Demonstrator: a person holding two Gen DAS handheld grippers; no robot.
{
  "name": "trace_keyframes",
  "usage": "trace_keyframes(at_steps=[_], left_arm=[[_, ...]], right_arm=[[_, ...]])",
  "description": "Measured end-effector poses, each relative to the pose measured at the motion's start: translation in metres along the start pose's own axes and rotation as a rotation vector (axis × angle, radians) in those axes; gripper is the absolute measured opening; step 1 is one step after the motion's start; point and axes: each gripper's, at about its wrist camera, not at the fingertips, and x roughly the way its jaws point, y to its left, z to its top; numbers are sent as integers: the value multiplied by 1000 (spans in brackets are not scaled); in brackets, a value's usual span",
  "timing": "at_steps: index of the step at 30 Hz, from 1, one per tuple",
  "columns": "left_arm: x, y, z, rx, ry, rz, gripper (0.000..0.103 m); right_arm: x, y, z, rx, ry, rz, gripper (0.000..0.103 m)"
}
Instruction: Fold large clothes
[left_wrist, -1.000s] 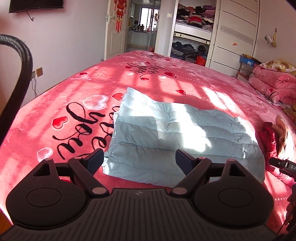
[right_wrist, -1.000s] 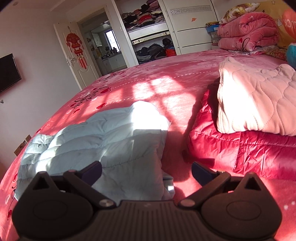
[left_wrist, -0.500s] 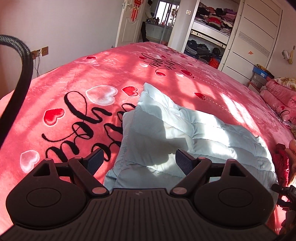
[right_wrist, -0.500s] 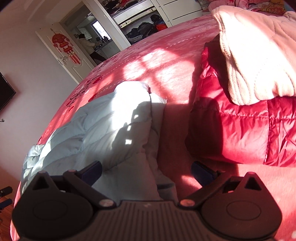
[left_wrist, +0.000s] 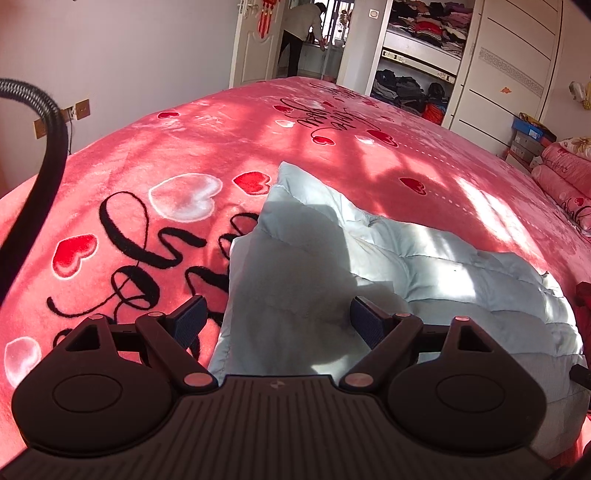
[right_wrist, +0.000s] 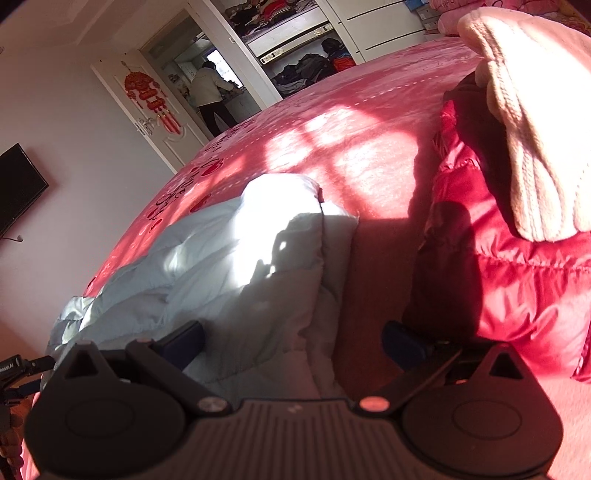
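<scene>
While over pale-blue jacket (left_wrist: 424, 266) | left claw (left_wrist: 280, 323) wide, empty | right claw (right_wrist: 295, 341) wide, empty

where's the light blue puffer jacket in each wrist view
Left wrist: light blue puffer jacket fills centre and right, just beyond the open jaws.
Right wrist: it lies centre-left, left of the red jacket.
Shared landmark: the open doorway with a person standing in it.

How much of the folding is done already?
Done: the light blue puffy coat already lies folded into a flat block on the pink blanket. In hand: nothing; the left gripper and right gripper are open over its two ends. Left: probably one more fold, then stacking.
</scene>
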Motion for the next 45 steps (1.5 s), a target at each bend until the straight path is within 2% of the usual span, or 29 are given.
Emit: trace_keyframes(at_steps=[13, 22, 26, 34, 41, 45], left_arm=[[12, -5, 2, 144, 7, 21, 103], [18, -5, 2, 163, 26, 5, 103], [28, -1, 6, 143, 68, -36, 103], [51, 21, 14, 20, 181, -179, 103], [60, 31, 19, 3, 230, -270, 103], [56, 32, 21, 10, 233, -276, 103]], right_arm=[[18, 6, 2, -91, -16, 84, 103], [27, 4, 7, -90, -23, 156, 103], [30, 1, 8, -67, -23, 191, 103], [31, 1, 6, -76, -28, 203, 103], [32, -1, 7, -70, -24, 215, 103], [32, -2, 7, -68, -23, 225, 103]])
